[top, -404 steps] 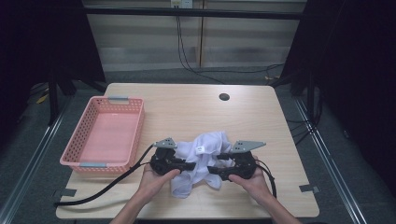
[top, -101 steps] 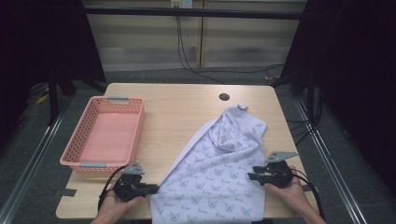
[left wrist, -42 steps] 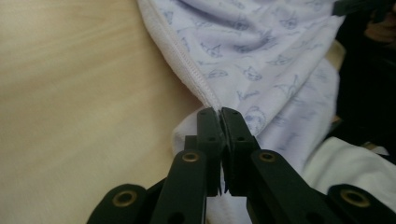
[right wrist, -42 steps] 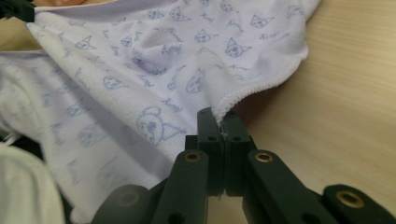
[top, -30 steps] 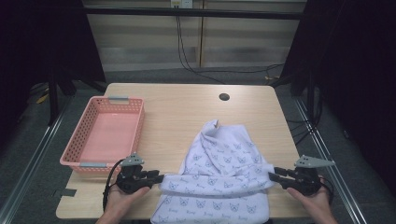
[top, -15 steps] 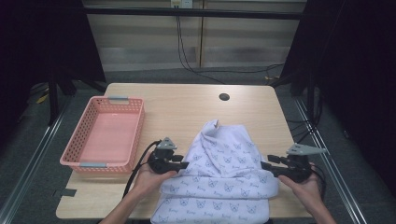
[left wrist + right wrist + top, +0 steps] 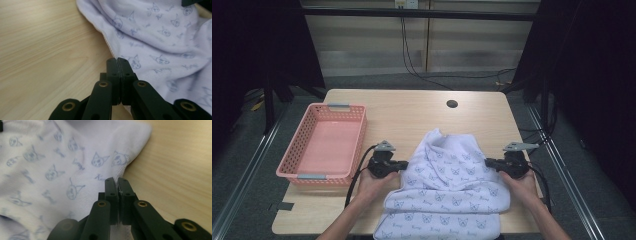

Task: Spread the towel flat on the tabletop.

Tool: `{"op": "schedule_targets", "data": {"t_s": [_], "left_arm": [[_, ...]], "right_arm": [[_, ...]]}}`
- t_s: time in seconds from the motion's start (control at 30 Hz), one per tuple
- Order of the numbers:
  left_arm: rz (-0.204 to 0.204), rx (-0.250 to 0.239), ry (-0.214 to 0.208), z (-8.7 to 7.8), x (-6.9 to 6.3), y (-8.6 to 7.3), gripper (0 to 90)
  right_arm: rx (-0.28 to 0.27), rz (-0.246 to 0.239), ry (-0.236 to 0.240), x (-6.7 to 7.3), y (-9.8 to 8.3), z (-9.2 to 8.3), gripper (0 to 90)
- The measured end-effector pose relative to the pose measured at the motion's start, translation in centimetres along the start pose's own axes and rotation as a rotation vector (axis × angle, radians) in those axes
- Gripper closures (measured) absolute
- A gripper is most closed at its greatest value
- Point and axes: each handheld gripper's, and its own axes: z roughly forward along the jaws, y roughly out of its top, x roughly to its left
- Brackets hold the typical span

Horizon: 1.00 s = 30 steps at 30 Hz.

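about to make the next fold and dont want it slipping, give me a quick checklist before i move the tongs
1. Left tongs shut on the cloth edge: ok.
2. Right tongs shut on the cloth's other edge: ok, fabric shows between the pads.
3. Both grips level across the cloth: ok.
4. Cloth lying flat: not ok, rumpled at the far end.
5. Cloth fully on the table: not ok, near edge overhangs.
6. Basket apart from the cloth: ok.
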Motion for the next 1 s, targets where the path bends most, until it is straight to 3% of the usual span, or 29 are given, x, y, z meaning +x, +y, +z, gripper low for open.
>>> {"op": "schedule_targets", "data": {"t_s": [0.07,0.13,0.2,0.27,0.3,0.33,0.37,0.43,0.47,0.5,0.53,0.57,0.6,0.63,0.7,0.77,0.8,0.83,0.87,0.9,0.93,1.0], "left_arm": [[-0.020,-0.032,0.010,-2.0,-0.3,-0.9,89.1],[-0.050,-0.049,-0.008,-3.9,-0.8,-2.1,89.1],[-0.031,-0.049,-0.024,-5.6,-1.9,-3.5,89.0],[-0.021,-0.030,-0.011,-6.4,-2.6,-4.5,86.7],[-0.031,-0.020,0.005,-6.5,-2.7,-4.9,77.5],[-0.027,-0.023,0.002,-6.6,-2.6,-5.2,75.1],[-0.023,-0.040,-0.006,-6.8,-2.7,-5.2,75.1],[-0.008,-0.071,-0.014,-7.2,-3.0,-4.8,68.2],[0.043,-0.085,-0.095,-7.7,-3.6,-4.2,67.9],[0.043,-0.085,-0.095,-7.7,-3.6,-4.2,68.4],[0.083,-0.087,-0.113,-7.8,-4.2,-4.0,69.4],[0.105,-0.081,-0.146,-7.8,-4.8,-4.0,69.4],[0.128,-0.054,-0.191,-7.6,-5.2,-4.0,71.3],[0.148,-0.029,-0.209,-7.2,-5.6,-4.2,71.3],[0.170,0.053,-0.209,-5.9,-5.9,-4.8,67.0],[0.168,0.115,-0.158,-4.2,-5.6,-5.3,60.5],[0.163,0.156,-0.146,-3.4,-5.4,-5.4,57.8],[0.183,0.176,-0.118,-2.8,-5.3,-5.4,57.8],[0.232,0.188,-0.082,-2.0,-5.0,-5.0,62.5],[0.232,0.188,-0.082,-2.0,-5.0,-5.0,69.1],[0.186,0.174,-0.060,-1.6,-4.4,-4.4,74.9],[0.176,0.173,-0.069,-1.4,-3.9,-4.3,78.3]], "right_arm": [[-0.063,0.006,-0.027,0.1,0.0,-2.5,88.2],[-0.077,0.010,-0.030,0.3,-0.2,-3.2,88.2],[-0.076,-0.004,-0.029,1.2,-0.9,-4.3,88.0],[-0.028,-0.029,-0.024,2.3,-1.8,-4.5,85.8],[-0.010,-0.045,-0.039,2.8,-2.2,-4.4,76.8],[0.011,-0.055,-0.071,3.5,-2.5,-4.3,64.0],[0.011,-0.055,-0.071,3.5,-2.5,-4.3,64.0],[-0.026,-0.050,-0.041,3.9,-2.3,-5.1,57.3],[-0.066,-0.038,0.003,4.4,-2.0,-6.2,57.3],[-0.066,-0.038,0.003,4.4,-2.0,-6.2,57.3],[-0.069,-0.031,0.065,5.1,-2.2,-7.0,57.9],[-0.069,-0.031,0.065,5.1,-2.2,-7.0,57.9],[-0.042,-0.045,0.140,6.0,-3.0,-7.2,58.4],[-0.042,-0.045,0.140,6.0,-3.0,-7.2,58.4],[0.018,-0.066,0.171,7.1,-4.0,-6.8,56.7],[0.074,-0.101,0.194,7.7,-4.9,-5.8,53.5],[0.139,-0.117,0.177,7.9,-5.3,-4.7,48.5],[0.139,-0.117,0.177,7.9,-5.3,-4.7,48.5],[0.147,-0.133,0.169,7.9,-4.9,-4.1,47.3],[0.147,-0.133,0.169,7.9,-4.9,-4.1,47.3],[0.160,-0.162,0.159,7.6,-4.6,-2.8,45.7],[0.179,-0.162,0.147,7.3,-4.5,-2.2,46.1]]}}
